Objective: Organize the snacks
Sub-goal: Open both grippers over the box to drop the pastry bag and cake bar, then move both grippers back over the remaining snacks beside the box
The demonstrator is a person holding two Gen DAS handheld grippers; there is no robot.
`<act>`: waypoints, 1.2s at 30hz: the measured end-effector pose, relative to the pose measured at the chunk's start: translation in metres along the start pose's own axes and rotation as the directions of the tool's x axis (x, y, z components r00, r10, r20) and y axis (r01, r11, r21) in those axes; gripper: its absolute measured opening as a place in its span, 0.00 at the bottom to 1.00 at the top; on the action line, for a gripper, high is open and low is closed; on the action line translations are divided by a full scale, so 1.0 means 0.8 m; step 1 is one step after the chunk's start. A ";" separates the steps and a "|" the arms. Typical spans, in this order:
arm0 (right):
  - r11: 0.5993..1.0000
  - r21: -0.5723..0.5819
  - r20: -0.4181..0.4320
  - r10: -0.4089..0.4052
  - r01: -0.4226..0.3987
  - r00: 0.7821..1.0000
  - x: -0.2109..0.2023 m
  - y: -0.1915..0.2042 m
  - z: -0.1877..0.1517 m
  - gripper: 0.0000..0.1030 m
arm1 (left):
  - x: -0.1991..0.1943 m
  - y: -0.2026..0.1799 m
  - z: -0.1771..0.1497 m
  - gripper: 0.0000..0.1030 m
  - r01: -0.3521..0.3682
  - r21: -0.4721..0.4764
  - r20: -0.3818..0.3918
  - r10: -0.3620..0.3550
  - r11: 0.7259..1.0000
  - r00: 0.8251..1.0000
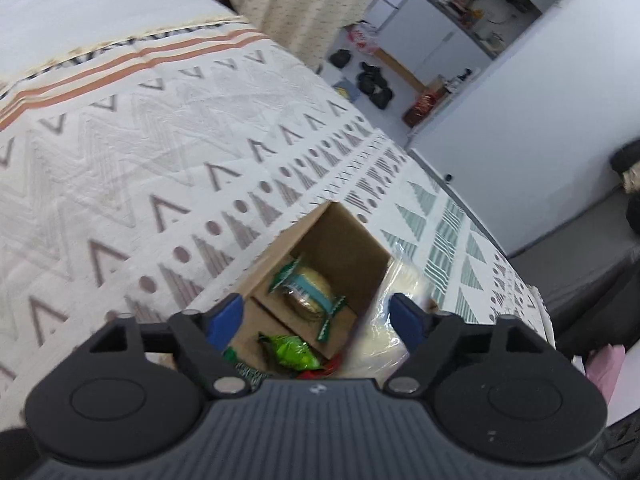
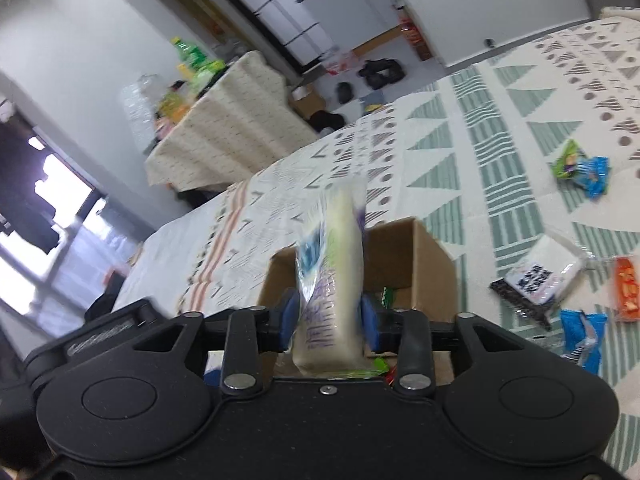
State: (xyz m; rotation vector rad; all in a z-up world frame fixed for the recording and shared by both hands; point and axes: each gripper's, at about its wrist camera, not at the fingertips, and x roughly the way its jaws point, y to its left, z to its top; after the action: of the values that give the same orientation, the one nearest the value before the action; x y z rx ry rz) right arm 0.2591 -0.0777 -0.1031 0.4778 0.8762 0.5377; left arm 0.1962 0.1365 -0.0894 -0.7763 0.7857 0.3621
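Note:
An open cardboard box (image 1: 344,240) sits on a patterned bedspread (image 1: 140,160). Inside it lie a round wrapped pastry (image 1: 308,288) and a green wrapped snack (image 1: 290,350). My left gripper (image 1: 316,316) is open and empty, just above the box. In the right wrist view my right gripper (image 2: 330,318) is shut on a pale wrapped snack pack (image 2: 332,280) with purple print, held upright over the same box (image 2: 424,264). That pack's clear wrapper shows at the box's right side in the left wrist view (image 1: 396,280).
Loose snacks lie on the bedspread right of the box: a white and black packet (image 2: 536,276), an orange one (image 2: 626,288), blue ones (image 2: 582,340) and a green and blue pair (image 2: 582,168). A covered table (image 2: 224,128) stands beyond the bed.

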 end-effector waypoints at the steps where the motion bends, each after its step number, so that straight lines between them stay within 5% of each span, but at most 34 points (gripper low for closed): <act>1: 1.000 -0.001 0.001 -0.011 0.011 1.000 -0.001 0.002 0.004 0.44 | -0.005 0.002 0.000 0.82 -0.003 -0.021 -0.001 0.003 1.000 1.000; 5: 0.997 0.002 0.036 -0.073 0.073 0.997 -0.025 0.017 0.031 0.65 | -0.028 0.004 -0.003 0.88 -0.002 -0.058 0.009 0.002 0.998 1.000; 15: 0.992 -0.083 0.150 -0.082 0.095 0.985 -0.112 0.017 0.023 0.89 | -0.093 -0.014 -0.018 0.95 0.031 0.041 0.077 -0.034 0.999 0.996; 24: 0.988 -0.116 0.221 -0.077 0.104 0.972 -0.180 0.011 0.014 0.99 | -0.152 -0.035 -0.056 0.99 0.037 0.081 0.122 -0.047 0.996 0.991; 36: 0.993 -0.110 0.234 -0.025 0.052 0.972 -0.240 -0.034 0.002 1.00 | -0.177 -0.075 -0.103 1.00 0.007 0.143 0.139 -0.027 0.990 0.990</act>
State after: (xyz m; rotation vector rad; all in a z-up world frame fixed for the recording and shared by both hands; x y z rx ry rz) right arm 0.1660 -0.2174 -0.0058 0.4077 0.6252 0.4830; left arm 0.0945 0.0332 0.0073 -0.6165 0.6646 0.3379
